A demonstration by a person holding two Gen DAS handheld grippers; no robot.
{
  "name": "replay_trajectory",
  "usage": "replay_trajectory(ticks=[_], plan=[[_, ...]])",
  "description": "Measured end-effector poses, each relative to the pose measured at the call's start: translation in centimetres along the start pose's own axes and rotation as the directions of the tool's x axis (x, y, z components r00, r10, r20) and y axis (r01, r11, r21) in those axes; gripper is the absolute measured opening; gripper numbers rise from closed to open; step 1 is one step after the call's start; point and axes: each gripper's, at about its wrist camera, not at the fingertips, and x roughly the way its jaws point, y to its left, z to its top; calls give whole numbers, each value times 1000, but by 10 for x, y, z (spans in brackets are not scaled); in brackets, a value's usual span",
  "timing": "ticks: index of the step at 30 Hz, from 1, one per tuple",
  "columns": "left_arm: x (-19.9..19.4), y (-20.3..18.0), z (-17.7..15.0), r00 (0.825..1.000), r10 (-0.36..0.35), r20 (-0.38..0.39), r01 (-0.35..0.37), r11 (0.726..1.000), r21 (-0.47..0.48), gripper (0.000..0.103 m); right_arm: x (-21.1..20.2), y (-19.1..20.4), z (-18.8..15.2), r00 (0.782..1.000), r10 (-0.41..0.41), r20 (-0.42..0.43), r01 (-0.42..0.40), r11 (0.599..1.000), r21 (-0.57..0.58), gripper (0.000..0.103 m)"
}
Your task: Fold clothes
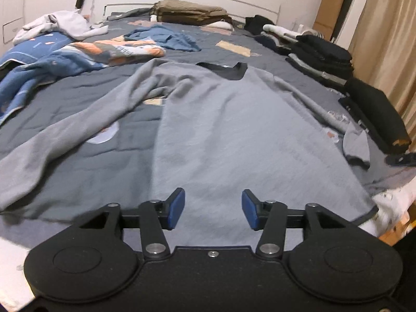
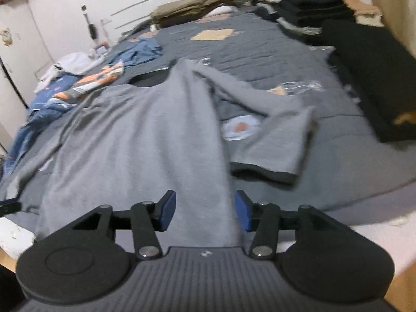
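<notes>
A grey long-sleeved top (image 1: 221,135) lies spread flat on the bed (image 1: 85,83), its dark collar (image 1: 228,71) toward the headboard and its hem at the near edge of the mattress. The left gripper (image 1: 213,209) hovers over the hem with its blue pads spread apart and nothing between them. The right gripper (image 2: 205,210) is likewise released, its pads wide; the top's right side edge runs between them, but I see no clamping.

The left sleeve (image 1: 65,140) trails out diagonally toward the near left corner of the bed. The right sleeve (image 2: 270,135) bends back on itself, its dark cuff (image 2: 262,173) lying just beside the body of the top.

Open quilt shows beyond the collar and between the right sleeve and a long black folded item (image 2: 371,83) along the right edge. Stacked dark clothes (image 1: 322,54) sit behind that. Loose blue and orange garments (image 1: 52,59) crowd the left side, well apart from the top's body but near the left sleeve.
</notes>
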Motion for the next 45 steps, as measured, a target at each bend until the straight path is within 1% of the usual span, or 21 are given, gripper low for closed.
replay_trajectory(ticks=[1, 2, 4, 5, 7, 9, 12, 13, 15, 17, 19, 21, 25, 30, 31, 34, 38, 40, 43, 45], plan=[[6, -3, 2, 1000, -18, 8, 18, 1000, -8, 52, 11, 4, 2, 1000, 15, -4, -15, 1000, -7, 51], [13, -7, 5, 999, -40, 21, 40, 999, -15, 53, 23, 6, 2, 1000, 11, -12, -11, 1000, -15, 51], [24, -15, 10, 996, -78, 38, 79, 997, -16, 54, 44, 4, 4, 1000, -27, -14, 27, 1000, 8, 51], [30, -20, 12, 994, -104, 43, 105, 994, -7, 55, 50, -2, 6, 999, -43, -7, 43, 998, 40, 51], [41, -34, 16, 985, -165, 49, 163, 986, 40, 56, 54, -14, 7, 998, -60, 14, 59, 994, 97, 51], [52, -50, 19, 976, -211, 55, 205, 974, 97, 59, 51, -27, 9, 994, -97, 44, 91, 988, 122, 51], [66, -71, 21, 963, -258, 72, 244, 956, 159, 60, 43, -33, 11, 980, -172, 98, 168, 984, 53, 51], [69, -76, 20, 961, -267, 70, 254, 954, 162, 60, 41, -34, 11, 975, -189, 114, 188, 982, 17, 52], [77, -82, 18, 957, -282, 63, 270, 951, 154, 60, 37, -34, 11, 974, -192, 124, 201, 977, -66, 53], [82, -87, 16, 950, -309, 49, 300, 944, 136, 60, 34, -34, 10, 971, -199, 131, 218, 965, -145, 54], [85, -92, 16, 944, -329, 37, 322, 938, 128, 60, 37, -35, 10, 965, -228, 128, 250, 946, -204, 54], [87, -97, 17, 942, -335, 33, 328, 936, 127, 60, 41, -33, 7, 964, -235, 123, 261, 923, -281, 55], [91, -104, 18, 940, -341, 20, 337, 934, 120, 60, 55, -24, 1, 963, -240, 121, 269, 856, -440, 55], [96, -109, 19, 940, -342, -5, 341, 935, 101, 60, 72, -22, -3, 963, -245, 115, 266, 778, -570, 56], [97, -110, 19, 939, -343, -9, 342, 934, 101, 60, 74, -22, -5, 964, -243, 112, 261, 765, -589, 56], [100, -115, 19, 938, -347, -21, 347, 932, 104, 60, 78, -22, -8, 966, -236, 101, 247, 744, -620, 56], [103, -124, 19, 932, -361, -27, 362, 925, 113, 60, 85, -21, -15, 970, -222, 101, 234, 732, -640, 57], [104, -130, 19, 929, -370, -29, 371, 921, 119, 60, 90, -20, -17, 964, -239, 113, 252, 707, -661, 57], [106, -138, 19, 923, -384, -31, 385, 914, 128, 60, 96, -20, -20, 962, -243, 128, 264, 686, -678, 59], [107, -143, 19, 919, -393, -32, 394, 909, 133, 60, 98, -19, -24, 960, -238, 150, 273, 656, -704, 59]])
